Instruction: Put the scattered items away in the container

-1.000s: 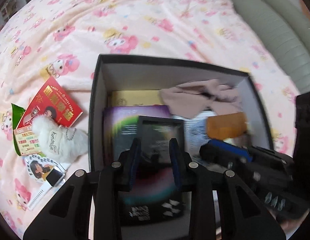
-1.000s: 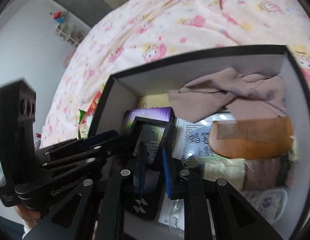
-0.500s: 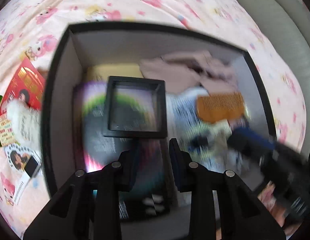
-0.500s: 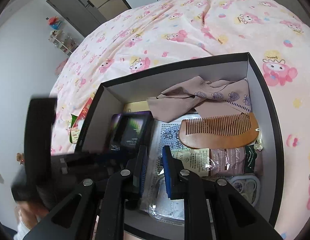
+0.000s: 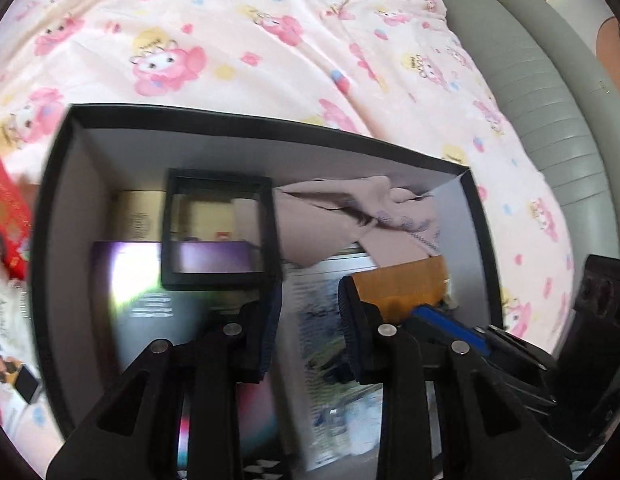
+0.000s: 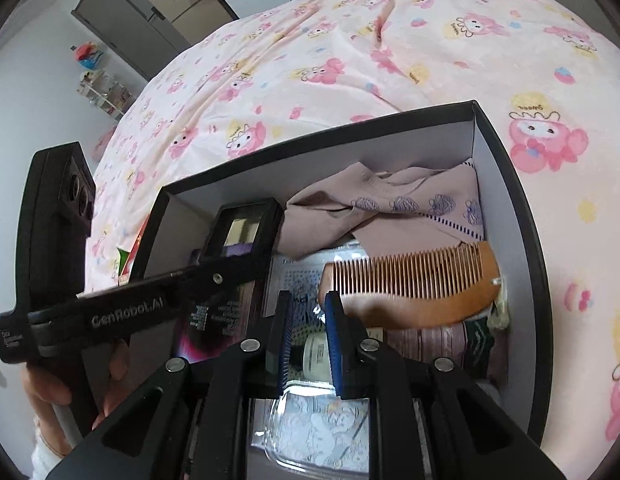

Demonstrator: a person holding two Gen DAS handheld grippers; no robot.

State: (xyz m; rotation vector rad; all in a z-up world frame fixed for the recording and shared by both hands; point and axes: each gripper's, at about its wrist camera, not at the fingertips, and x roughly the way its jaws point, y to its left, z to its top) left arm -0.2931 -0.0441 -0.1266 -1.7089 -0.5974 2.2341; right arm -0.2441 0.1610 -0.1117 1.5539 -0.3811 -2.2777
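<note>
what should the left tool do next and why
Probably swing the left tool left, out over the box wall, toward the red card on the bedspread. Its jaws stand apart with nothing between them, the black frame lies inside the box, and the card remains outside.

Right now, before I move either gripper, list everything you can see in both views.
box: one, black outside, grey inside, on the bed
black frame: one, box's far left, on the purple packet
purple packet: one, box's left side
beige cloth: one, box's far right corner
wooden comb: one, brown, box's right side
red card: one, on the bedspread left of the box
bedspread: one, pink cartoon print
left gripper: jaws open, empty, above the box
right gripper: jaws open, empty, above the box
</note>
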